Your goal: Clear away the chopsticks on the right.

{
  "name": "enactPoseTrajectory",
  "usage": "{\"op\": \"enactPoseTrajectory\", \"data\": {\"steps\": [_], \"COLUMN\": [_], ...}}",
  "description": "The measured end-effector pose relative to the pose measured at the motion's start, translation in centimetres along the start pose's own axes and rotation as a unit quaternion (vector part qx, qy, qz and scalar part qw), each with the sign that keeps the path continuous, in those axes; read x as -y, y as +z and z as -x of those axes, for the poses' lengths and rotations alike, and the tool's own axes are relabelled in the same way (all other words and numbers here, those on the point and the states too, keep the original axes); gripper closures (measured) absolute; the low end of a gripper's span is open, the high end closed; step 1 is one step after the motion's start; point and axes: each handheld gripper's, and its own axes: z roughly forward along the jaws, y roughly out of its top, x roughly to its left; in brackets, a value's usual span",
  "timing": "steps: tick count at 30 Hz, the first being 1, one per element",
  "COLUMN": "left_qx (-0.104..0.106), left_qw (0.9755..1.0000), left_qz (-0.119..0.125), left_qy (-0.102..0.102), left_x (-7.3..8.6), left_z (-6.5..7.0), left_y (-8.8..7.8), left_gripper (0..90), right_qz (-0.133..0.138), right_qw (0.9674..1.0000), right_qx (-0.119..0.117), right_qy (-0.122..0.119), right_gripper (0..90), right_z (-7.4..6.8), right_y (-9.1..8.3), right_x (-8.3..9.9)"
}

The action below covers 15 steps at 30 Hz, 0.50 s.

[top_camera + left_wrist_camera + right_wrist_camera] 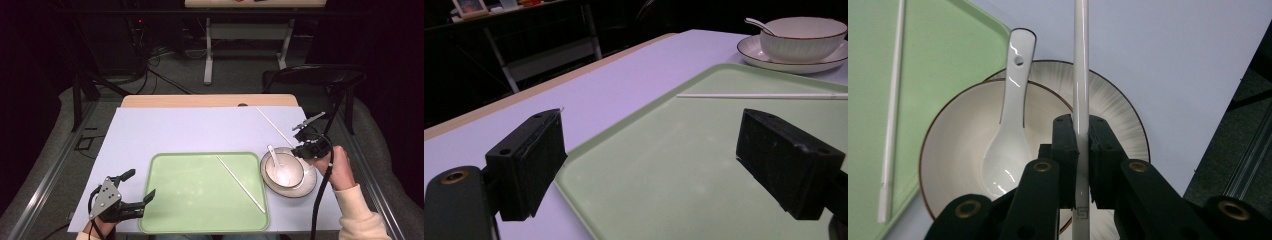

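My right gripper point(301, 144) point(1081, 145) is shut on a white chopstick point(274, 126) point(1081, 65), gripping it near one end. It hangs over a cream bowl point(295, 172) point(955, 145) that stands on a matching plate point(309, 186) point(1118, 110). A white spoon point(279, 166) point(1010, 125) rests in the bowl. A second white chopstick point(240, 183) point(764, 95) lies aslant on the green tray point(190, 195) point(684, 200). My left gripper point(142, 183) point(649, 165) stands open at the tray's near left corner, with nothing between its jaws.
A lilac cloth point(190, 130) covers the table, whose wooden far edge point(210, 100) shows beyond it. A dark chair point(320, 75) stands past the far right corner. Bowl point(804, 37) and plate point(774, 59) sit just right of the tray.
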Motion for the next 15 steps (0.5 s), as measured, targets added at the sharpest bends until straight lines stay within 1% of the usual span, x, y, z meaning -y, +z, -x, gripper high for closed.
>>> {"op": "enactPoseTrajectory", "data": {"steps": [3,6,15], "left_qx": [0.000,0.000,0.000], "left_qw": [1.0000,1.0000,1.0000], "left_qz": [0.000,0.000,0.000], "left_qy": [0.000,0.000,0.000], "left_x": [0.0,0.0,0.0], "left_z": [0.0,0.0,0.0], "left_y": [0.0,0.0,0.0], "left_gripper": [12.2,12.2,12.2], "right_qz": [0.001,0.000,0.002], "right_qw": [1.0000,1.0000,0.9995], "right_qx": [0.005,0.003,-0.009], "right_qy": [0.000,-0.007,-0.029], "right_gripper": [83.6,83.6,83.5], "right_z": [-0.8,-1.6,-3.8], "right_y": [-0.3,-0.2,-0.4], "right_x": [-0.2,-0.5,-1.0]}}
